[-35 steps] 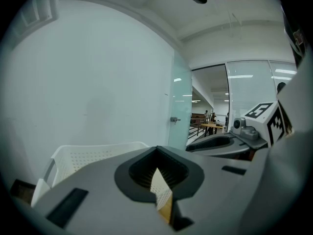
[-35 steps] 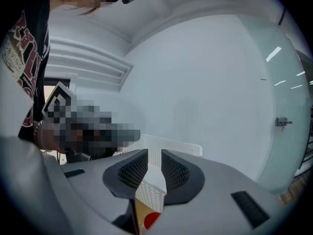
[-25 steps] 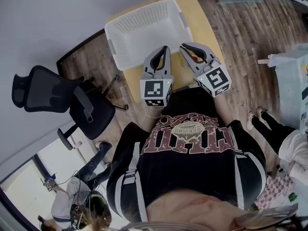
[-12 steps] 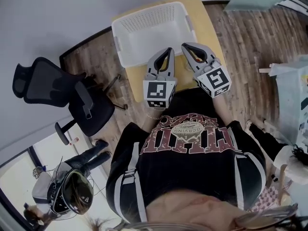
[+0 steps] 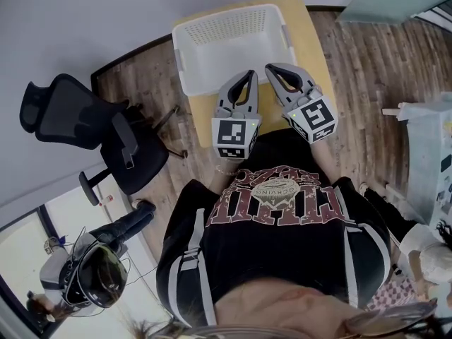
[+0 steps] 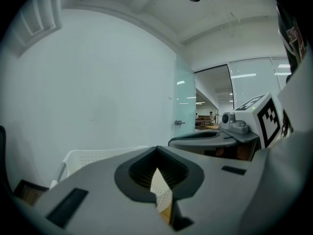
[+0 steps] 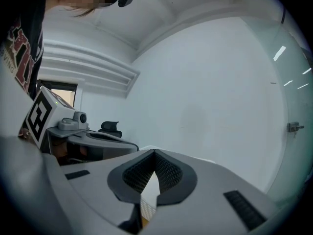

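**Both grippers shut and empty, held level in front of my chest**

I hold my left gripper [image 5: 247,73] and my right gripper [image 5: 272,68] side by side just ahead of my black printed shirt [image 5: 282,217]. Each one's marker cube faces up at me and its jaws point away from me. The two nearly touch at the tips and spread apart toward my hands. Both gripper views look out level at the pale wall. In each view the two jaws meet at the tip with nothing clamped between them, and only a thin wedge of light shows below the closed pads.

Straight ahead of both tips, and lower, sits the white perforated plastic basket [image 5: 212,28] on the yellowish wooden table [image 5: 311,42]. From my head camera the tips lie over its near rim, and I cannot tell how high above it they are. Nothing stands between jaws and basket. A black office chair [image 5: 78,119] stands well off to the left of my left gripper on the wood-plank floor [image 5: 367,83].

A little over a second ago my right jaws stood a narrow slit apart, and now they are together. My left jaws are closed as they were then. In the left gripper view, my right gripper has come nearer and higher beside it
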`<state>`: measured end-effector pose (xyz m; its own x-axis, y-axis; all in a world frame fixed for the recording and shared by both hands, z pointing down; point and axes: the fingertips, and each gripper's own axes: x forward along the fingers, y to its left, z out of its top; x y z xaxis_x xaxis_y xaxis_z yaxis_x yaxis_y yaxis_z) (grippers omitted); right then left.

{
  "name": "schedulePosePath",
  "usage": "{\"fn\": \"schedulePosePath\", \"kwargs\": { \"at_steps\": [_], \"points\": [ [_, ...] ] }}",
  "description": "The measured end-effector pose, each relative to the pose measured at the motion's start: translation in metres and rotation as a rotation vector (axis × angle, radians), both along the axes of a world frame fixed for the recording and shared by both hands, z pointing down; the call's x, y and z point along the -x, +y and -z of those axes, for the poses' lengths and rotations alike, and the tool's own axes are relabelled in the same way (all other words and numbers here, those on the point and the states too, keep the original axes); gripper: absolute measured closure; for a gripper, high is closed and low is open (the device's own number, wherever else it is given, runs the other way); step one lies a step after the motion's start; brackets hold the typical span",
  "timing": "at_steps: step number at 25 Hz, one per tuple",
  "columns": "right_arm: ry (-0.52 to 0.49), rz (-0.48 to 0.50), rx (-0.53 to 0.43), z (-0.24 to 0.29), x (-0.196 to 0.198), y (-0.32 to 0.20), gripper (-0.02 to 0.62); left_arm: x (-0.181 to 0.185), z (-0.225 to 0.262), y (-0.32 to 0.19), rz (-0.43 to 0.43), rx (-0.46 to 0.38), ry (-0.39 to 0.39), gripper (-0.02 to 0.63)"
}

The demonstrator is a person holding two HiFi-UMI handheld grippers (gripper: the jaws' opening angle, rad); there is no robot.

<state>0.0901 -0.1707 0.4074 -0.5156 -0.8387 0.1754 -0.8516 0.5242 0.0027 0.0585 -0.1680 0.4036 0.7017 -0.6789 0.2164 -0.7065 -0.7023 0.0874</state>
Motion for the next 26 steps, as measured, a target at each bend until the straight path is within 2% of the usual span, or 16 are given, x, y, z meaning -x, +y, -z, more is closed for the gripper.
{"fn": "schedulePosePath", "kwargs": {
  "at_steps": [26],
  "points": [
    [-0.015,0.011,-0.002,0.0018,0.0044,-0.0014,0.58,0.0046,-0.0018,-0.0062,0.021,-0.004,-0.006,0.56]
  ]
}}
